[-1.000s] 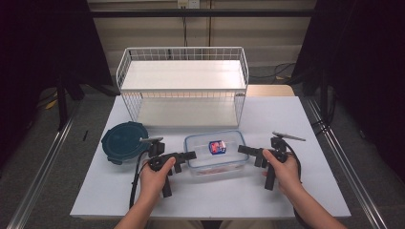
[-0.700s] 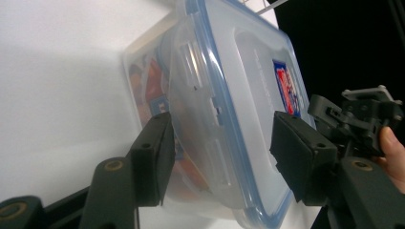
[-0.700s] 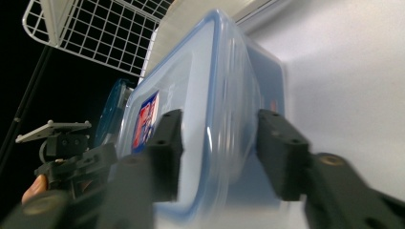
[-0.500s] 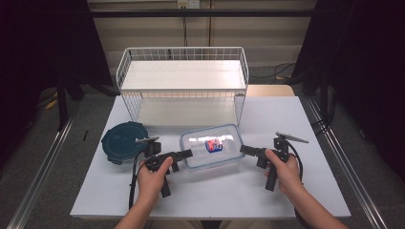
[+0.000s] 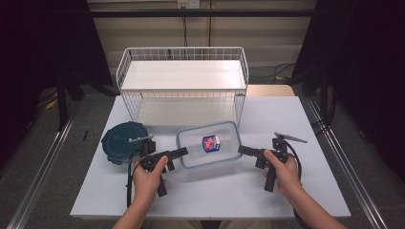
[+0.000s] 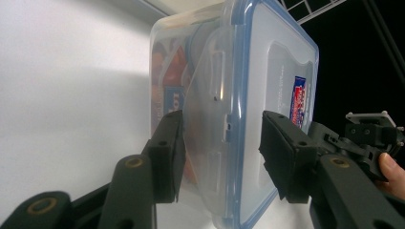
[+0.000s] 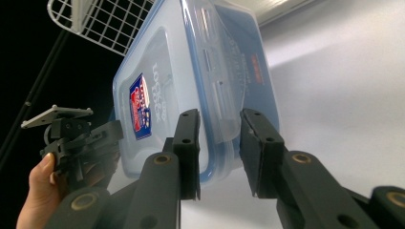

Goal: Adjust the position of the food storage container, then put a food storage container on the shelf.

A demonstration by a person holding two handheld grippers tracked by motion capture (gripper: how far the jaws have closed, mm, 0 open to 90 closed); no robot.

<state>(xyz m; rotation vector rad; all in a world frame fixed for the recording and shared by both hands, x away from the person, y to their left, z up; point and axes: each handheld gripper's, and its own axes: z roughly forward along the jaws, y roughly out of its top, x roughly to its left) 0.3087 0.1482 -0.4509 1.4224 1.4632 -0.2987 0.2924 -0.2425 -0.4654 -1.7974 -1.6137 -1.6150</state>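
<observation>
Clear lidded container (image 5: 208,144) at desk (image 5: 296,119) centre, tilted. Left gripper (image 5: 180,152) jaws straddle its left end latch, gap visible: not clamped. Right gripper (image 5: 243,150) jaws bracket its right end flap; grip state unclear. Round dark lid (image 5: 119,141) near left edge.

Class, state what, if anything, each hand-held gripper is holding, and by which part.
Both hold the clear lidded container: the left hand-held gripper straddles its left-end latch flap, the right hand-held gripper its right-end flap. Whether either jaw pair presses firmly cannot be told.
</observation>
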